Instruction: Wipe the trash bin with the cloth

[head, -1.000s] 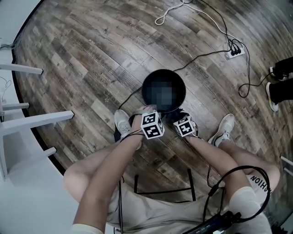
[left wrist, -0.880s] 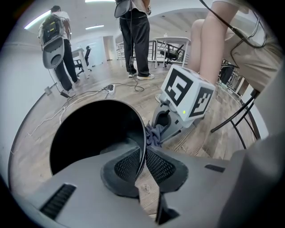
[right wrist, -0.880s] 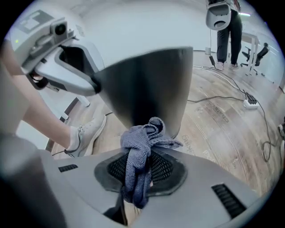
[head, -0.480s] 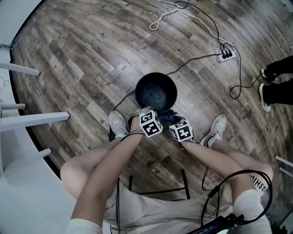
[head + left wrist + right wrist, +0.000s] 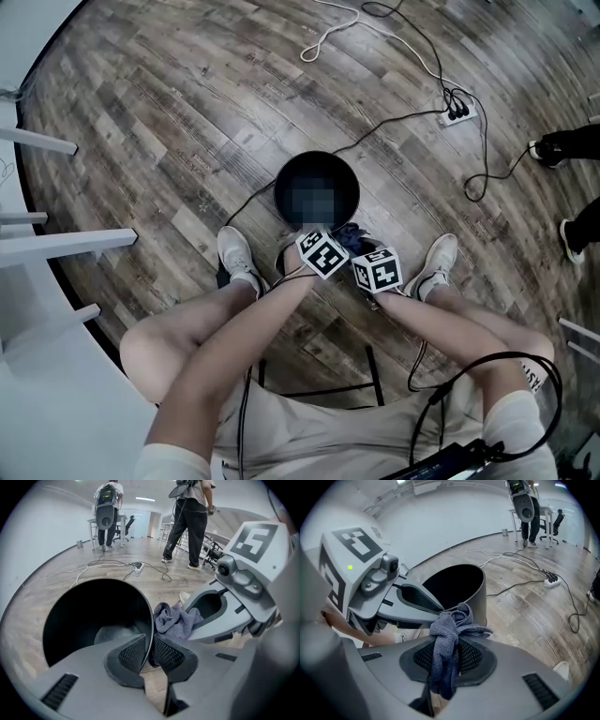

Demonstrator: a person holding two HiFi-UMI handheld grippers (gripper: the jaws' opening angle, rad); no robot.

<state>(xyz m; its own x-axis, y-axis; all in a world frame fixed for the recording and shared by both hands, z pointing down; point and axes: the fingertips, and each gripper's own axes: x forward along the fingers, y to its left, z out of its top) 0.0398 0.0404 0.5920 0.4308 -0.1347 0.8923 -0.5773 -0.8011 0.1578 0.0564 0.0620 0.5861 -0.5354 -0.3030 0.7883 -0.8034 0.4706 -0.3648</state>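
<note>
- Here, at centre frame, the left gripper (image 5: 149,654) is clamped on the near rim of the black trash bin (image 5: 93,616), which stands on the wood floor (image 5: 169,112).
- Just right, the right gripper (image 5: 449,660) pinches a blue-grey cloth (image 5: 451,630) beside the bin's outer wall.

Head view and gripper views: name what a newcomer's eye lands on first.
The black trash bin stands open on the wood floor, and the left gripper is clamped on its near rim. Right beside it, the right gripper pinches a bunched blue-grey cloth, held up close to the bin's rim on the outside.
</note>
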